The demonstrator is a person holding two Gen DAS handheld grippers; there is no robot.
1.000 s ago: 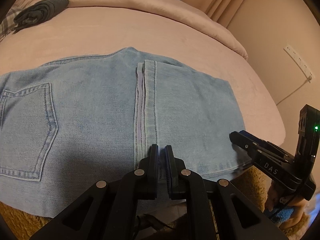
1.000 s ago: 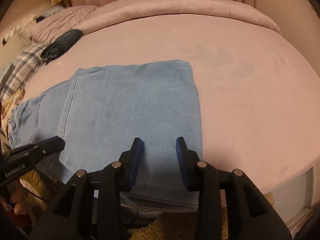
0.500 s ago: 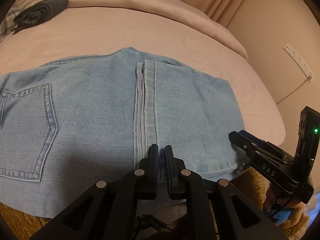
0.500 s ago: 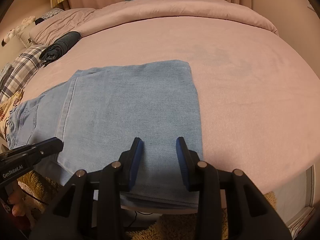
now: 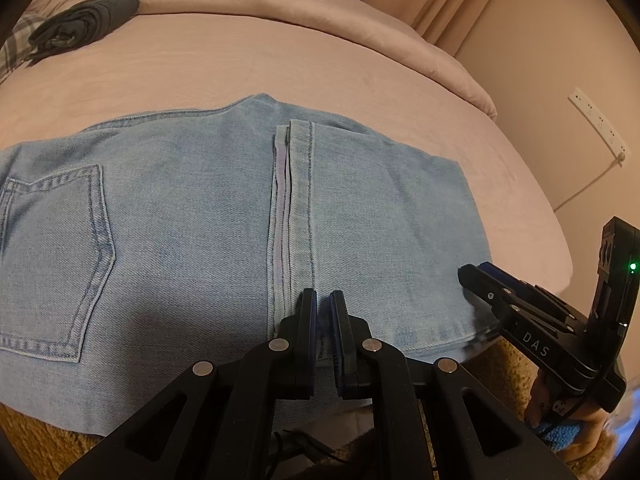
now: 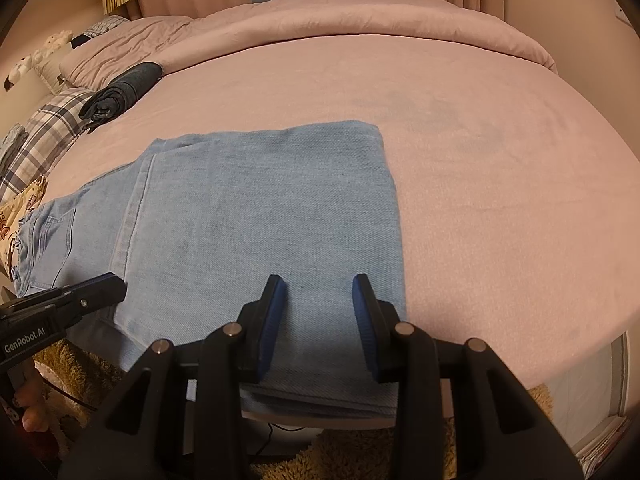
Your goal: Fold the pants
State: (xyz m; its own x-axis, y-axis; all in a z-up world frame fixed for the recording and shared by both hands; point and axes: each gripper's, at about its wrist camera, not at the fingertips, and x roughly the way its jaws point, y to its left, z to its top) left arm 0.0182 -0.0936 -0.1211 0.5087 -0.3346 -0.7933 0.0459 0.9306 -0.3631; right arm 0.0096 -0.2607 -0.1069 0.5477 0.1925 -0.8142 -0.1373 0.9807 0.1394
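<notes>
Light blue jeans (image 5: 180, 220) lie flat on the pink bed (image 5: 280, 52), folded over with the leg hem (image 5: 296, 200) lying across the seat, beside a back pocket (image 5: 56, 260). My left gripper (image 5: 323, 300) is over the near edge by that hem, jaws shut with nothing visibly gripped. In the right wrist view the jeans (image 6: 260, 208) form a rectangle, and my right gripper (image 6: 318, 284) stands open over their near right corner, denim showing between the pads. Each gripper also appears in the other's view: right gripper (image 5: 476, 276), left gripper (image 6: 116, 284).
A dark rolled garment (image 6: 120, 94) lies at the bed's far left beside plaid fabric (image 6: 44, 128) and a pillow. Bare pink sheet (image 6: 500, 200) spreads right of the jeans. A shaggy tan rug (image 6: 72, 364) lies below the bed edge. A wall socket strip (image 5: 598, 124) sits right.
</notes>
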